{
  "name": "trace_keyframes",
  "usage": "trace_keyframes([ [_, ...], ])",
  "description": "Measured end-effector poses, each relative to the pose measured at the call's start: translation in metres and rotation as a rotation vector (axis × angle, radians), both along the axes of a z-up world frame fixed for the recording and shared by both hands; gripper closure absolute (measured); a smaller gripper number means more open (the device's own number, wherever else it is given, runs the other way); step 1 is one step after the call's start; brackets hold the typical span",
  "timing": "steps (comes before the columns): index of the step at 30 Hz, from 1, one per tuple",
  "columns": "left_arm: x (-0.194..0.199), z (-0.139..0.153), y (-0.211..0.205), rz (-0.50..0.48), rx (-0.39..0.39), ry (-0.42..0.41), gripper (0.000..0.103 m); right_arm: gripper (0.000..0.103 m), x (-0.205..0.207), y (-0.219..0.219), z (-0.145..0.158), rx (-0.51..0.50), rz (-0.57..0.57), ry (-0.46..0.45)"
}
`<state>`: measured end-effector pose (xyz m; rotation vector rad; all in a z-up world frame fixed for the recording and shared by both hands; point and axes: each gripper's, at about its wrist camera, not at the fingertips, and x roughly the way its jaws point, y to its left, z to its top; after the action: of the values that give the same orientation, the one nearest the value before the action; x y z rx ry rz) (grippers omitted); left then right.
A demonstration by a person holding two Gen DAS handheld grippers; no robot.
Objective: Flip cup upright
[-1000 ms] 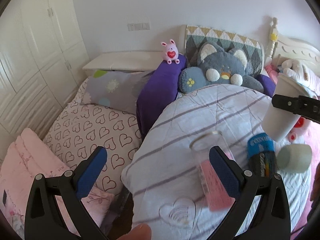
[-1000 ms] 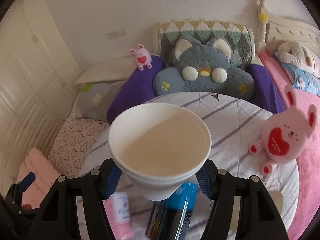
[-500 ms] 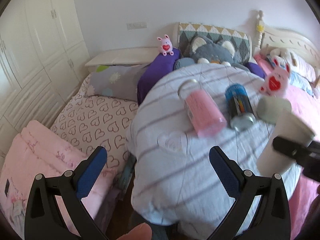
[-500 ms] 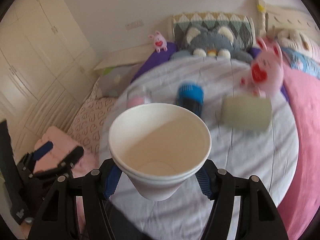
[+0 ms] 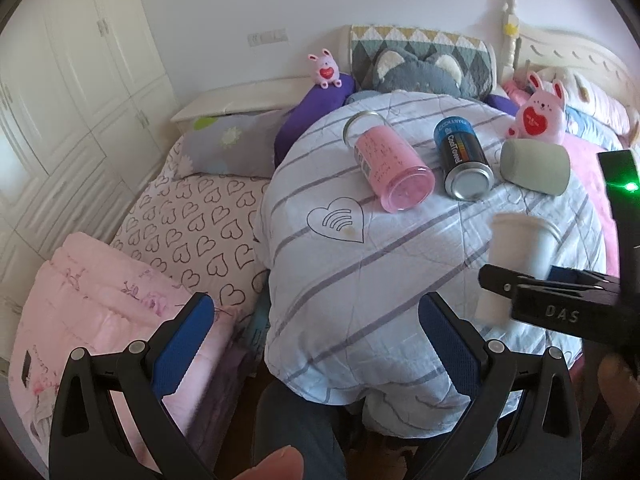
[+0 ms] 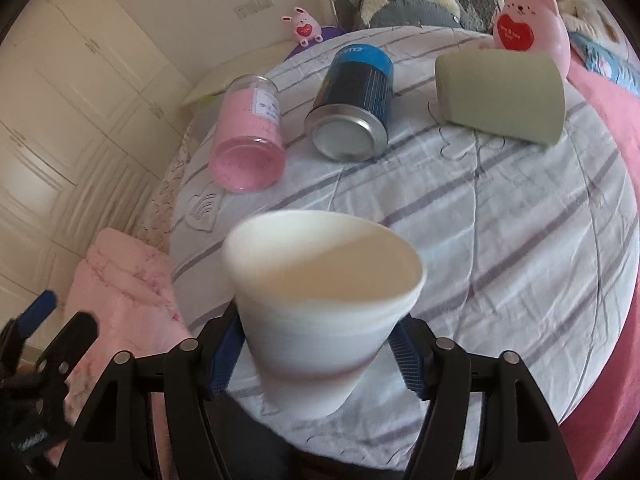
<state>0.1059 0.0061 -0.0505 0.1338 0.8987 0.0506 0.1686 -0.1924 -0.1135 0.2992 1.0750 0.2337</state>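
Note:
A white foam cup [image 6: 320, 308] stands mouth up between the fingers of my right gripper [image 6: 316, 350], which is shut on its lower wall near the front edge of the round table. The cup also shows in the left wrist view [image 5: 516, 264], held by the right gripper [image 5: 548, 304] at the right. My left gripper [image 5: 316, 344] is open and empty, held back over the table's near edge.
On the striped cloth of the round table [image 5: 360, 272] lie a pink jar [image 5: 386, 166], a blue can [image 5: 462, 158] and a grey-green cup [image 5: 534, 166], all on their sides. A pink bunny toy [image 5: 540, 110] sits behind. Bedding lies to the left.
Both grippers have drawn back toward the table's near edge. The right gripper has lowered the cup, mouth up, near the front of the table.

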Motion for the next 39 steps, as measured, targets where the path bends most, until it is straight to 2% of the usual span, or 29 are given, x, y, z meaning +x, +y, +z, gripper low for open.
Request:
trace_keyframes([
  [3,0.000,0.002,-0.001,-0.001,0.005,0.001,0.000,0.016,0.000,0.005,-0.004,-0.030,-0.006,-0.009],
  [8,-0.002,0.002,-0.008,-0.013,0.014,0.003,0.000,0.016,-0.016,0.002,0.003,-0.046,-0.023,-0.073],
  [24,-0.024,0.004,-0.019,-0.088,0.007,0.024,0.000,0.015,-0.091,-0.017,0.052,-0.167,-0.126,-0.268],
  [30,-0.031,0.000,-0.018,-0.100,-0.006,0.041,0.000,0.015,-0.112,-0.020,0.059,-0.191,-0.148,-0.283],
  [39,-0.038,-0.005,-0.017,-0.104,-0.012,0.059,0.000,0.015,-0.122,-0.020,0.052,-0.198,-0.148,-0.265],
])
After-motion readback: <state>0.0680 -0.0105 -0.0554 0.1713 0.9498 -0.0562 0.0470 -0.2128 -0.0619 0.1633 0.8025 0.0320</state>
